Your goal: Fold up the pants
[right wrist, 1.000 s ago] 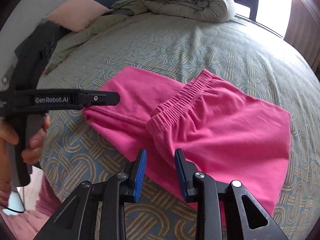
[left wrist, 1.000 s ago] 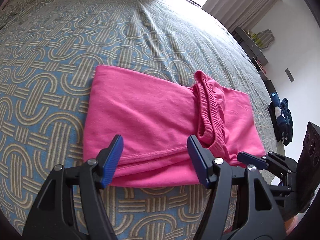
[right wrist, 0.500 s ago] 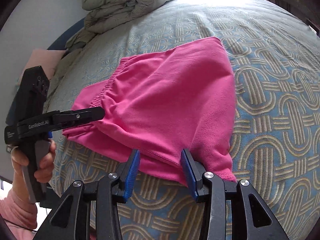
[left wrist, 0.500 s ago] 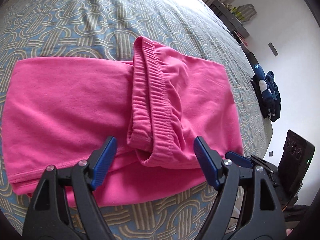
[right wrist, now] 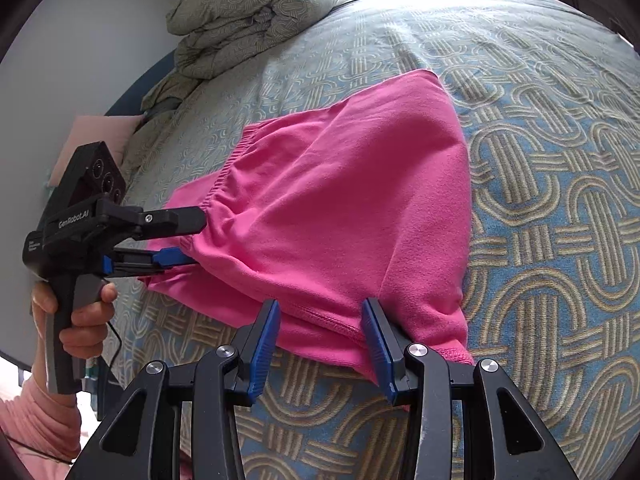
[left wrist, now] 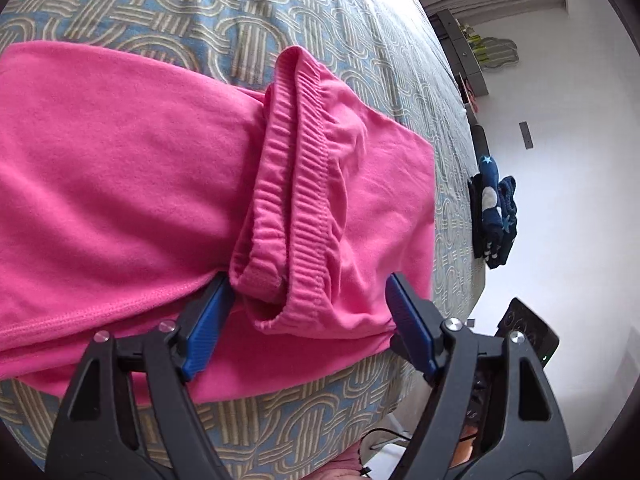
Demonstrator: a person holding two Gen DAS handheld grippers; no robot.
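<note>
Your pink pants [left wrist: 160,184] lie folded at the near edge of the bed [right wrist: 560,160], long axis running left-right across both grippers. Left gripper [left wrist: 308,320] is closing a little, jaws wide around the waistband end [left wrist: 296,184], not pinching yet. Right gripper [right wrist: 320,336] sits apart straddling the hem edge [right wrist: 328,322]. Each hand's got its own end.

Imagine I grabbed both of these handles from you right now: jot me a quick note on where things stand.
Left gripper: jaws closing around the waistband end, not yet pinching.
Right gripper: open, straddling the hem edge of the pink pants, no grip yet.
Pants lie on the patterned bedspread, near its edge, waistband already folded over the legs.
Left to do: probably pinch both spots and fold once more, then smooth flat.
</note>
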